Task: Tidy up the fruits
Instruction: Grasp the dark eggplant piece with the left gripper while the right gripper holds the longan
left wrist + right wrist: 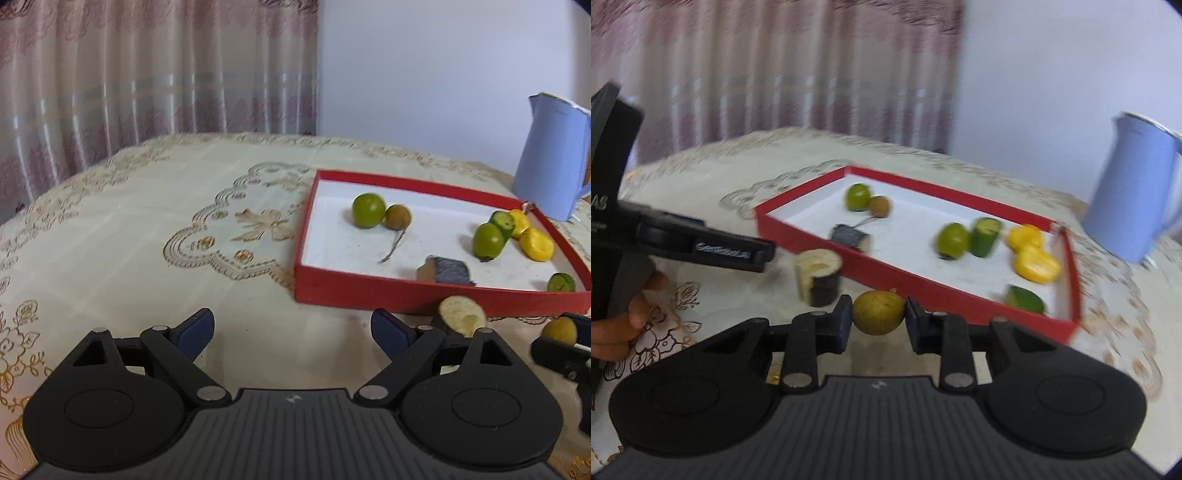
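Observation:
A red tray [369, 291] [812, 236] on the table holds two green round fruits [368, 210] [489, 240], a brown fruit with a stem [398, 217], yellow pieces [536, 243], cucumber pieces [503, 221] and a dark-skinned chunk [448, 270]. My right gripper [879, 318] is shut on a yellow-green round fruit [879, 312] [559, 330] just in front of the tray's near wall. A pale cut piece with dark skin [817, 275] [462, 314] stands on the cloth beside it. My left gripper [292, 334] is open and empty, left of the tray's corner.
A blue pitcher [550, 158] [1134, 192] stands behind the tray at the right. A patterned cream tablecloth [147, 229] covers the table. Curtains hang behind. The left gripper [701, 247] and a hand show at the left of the right wrist view.

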A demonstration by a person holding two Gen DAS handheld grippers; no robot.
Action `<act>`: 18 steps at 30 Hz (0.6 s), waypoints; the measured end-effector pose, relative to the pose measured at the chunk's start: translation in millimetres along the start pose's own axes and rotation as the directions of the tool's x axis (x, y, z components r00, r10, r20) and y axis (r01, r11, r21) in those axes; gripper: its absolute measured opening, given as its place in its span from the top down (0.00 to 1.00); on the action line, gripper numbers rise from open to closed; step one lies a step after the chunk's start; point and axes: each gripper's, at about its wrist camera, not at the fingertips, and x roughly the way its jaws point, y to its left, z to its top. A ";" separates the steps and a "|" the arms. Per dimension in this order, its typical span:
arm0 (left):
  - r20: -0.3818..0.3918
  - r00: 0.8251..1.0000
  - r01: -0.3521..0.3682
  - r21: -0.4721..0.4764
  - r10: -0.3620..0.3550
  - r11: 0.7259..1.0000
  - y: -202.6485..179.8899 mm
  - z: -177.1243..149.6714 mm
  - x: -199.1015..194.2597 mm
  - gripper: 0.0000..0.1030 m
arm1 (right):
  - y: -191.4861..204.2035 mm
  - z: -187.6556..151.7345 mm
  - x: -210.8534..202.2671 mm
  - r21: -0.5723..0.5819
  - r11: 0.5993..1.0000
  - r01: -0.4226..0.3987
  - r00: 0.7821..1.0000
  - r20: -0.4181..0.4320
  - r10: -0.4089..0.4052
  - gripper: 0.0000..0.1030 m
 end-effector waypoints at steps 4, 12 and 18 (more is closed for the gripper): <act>0.027 0.999 0.033 0.046 -0.034 0.998 -9.6 -1.8 -9.5 0.10 | -15.7 -6.7 -8.8 0.072 0.997 0.029 0.999 0.015 -0.031 0.72; 0.025 0.994 0.103 0.202 -0.110 0.974 -53.8 -6.2 -27.4 0.10 | -26.5 -15.2 -16.7 0.129 0.991 0.021 0.999 0.026 -0.024 0.72; 0.074 0.986 0.127 0.255 -0.151 0.959 -68.7 -13.4 -39.9 0.10 | -36.9 -18.9 -26.9 0.150 0.987 0.049 0.998 0.040 -0.056 0.72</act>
